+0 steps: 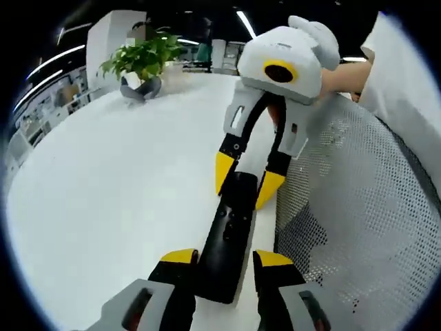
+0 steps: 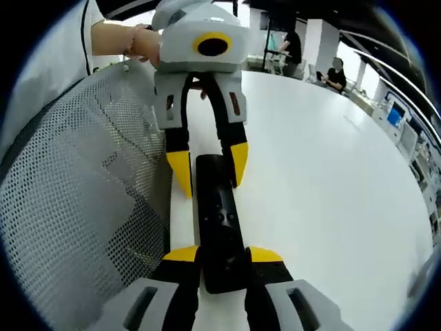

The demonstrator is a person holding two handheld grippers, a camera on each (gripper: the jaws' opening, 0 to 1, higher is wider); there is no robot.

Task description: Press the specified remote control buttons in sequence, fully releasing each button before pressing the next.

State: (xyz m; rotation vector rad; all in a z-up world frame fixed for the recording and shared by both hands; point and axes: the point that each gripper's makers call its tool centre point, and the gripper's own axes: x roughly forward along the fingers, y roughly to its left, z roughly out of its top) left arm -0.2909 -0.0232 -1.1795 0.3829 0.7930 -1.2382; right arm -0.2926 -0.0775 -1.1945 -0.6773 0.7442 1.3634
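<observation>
An open office lies behind a white tabletop [image 1: 103,179], a potted plant [image 1: 141,58] far left. The black remote control [image 1: 231,231] lies lengthwise between my grippers: my left gripper [image 1: 226,261] straddles one end, my right gripper [image 2: 224,256] the other, both jaws narrow, grip uncertain. A mesh chair back [image 1: 358,207] stands beside it.

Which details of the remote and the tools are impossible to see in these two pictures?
- Remote button labels: too small and dark, left gripper view and right gripper view.
- Remote's near end: hidden between the right tool tips, contact unclear.
- Left tool base: cut off by the bottom edge.
</observation>
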